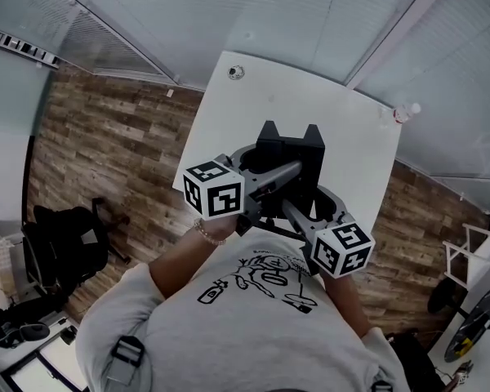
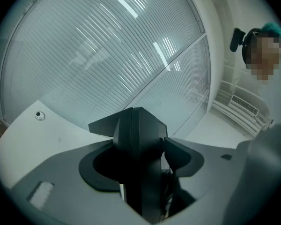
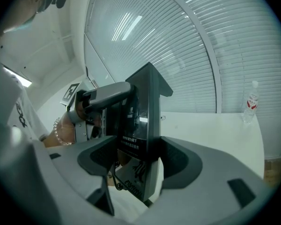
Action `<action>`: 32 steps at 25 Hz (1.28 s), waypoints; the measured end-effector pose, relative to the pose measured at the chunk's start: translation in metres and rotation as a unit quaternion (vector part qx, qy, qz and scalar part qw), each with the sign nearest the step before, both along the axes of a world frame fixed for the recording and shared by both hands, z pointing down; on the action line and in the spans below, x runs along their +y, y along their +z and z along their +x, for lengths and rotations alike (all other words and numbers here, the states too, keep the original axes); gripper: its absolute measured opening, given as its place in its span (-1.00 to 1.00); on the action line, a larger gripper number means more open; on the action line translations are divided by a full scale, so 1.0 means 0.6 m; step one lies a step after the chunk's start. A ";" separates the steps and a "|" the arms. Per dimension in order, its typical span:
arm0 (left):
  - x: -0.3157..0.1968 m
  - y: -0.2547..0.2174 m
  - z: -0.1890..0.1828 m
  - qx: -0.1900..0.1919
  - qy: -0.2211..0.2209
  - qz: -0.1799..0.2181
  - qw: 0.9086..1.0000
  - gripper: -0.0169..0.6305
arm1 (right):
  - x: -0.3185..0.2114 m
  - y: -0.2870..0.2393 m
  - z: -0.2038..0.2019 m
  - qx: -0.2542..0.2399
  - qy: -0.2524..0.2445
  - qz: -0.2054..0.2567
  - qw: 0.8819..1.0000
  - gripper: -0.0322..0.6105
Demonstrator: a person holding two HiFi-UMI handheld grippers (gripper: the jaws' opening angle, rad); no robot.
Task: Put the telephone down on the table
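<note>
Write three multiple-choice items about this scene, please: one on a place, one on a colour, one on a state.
1. Where does the bottle stand?
A. at the table's far right corner
B. at its near left corner
C. in its middle
2. Which colour is the telephone?
A. white
B. black
C. red
3. In which state is the telephone?
A. lying flat, untouched
B. held by one gripper only
C. clamped by both grippers
Answers: A, the head view shows it there; B, it is dark in every view; C, the left gripper and right gripper each close on it.
</note>
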State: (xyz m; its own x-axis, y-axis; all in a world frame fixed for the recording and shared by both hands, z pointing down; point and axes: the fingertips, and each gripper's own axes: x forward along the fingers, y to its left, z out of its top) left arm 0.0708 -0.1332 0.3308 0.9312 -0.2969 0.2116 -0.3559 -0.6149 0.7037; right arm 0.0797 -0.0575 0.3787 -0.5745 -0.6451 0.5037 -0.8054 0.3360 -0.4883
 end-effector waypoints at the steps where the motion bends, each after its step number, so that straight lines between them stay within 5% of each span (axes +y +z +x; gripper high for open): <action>1: -0.008 -0.001 -0.002 -0.001 0.004 0.001 1.000 -0.06 | -0.008 -0.001 -0.003 -0.001 0.003 0.000 1.000 -0.04; 14: -0.012 -0.008 -0.019 0.005 0.030 0.005 1.000 -0.06 | -0.012 -0.006 -0.025 0.005 0.027 0.006 1.000 -0.04; 32: 0.057 0.097 0.010 -0.008 0.053 -0.049 0.997 -0.06 | 0.065 0.084 -0.004 -0.005 0.046 -0.046 0.998 -0.04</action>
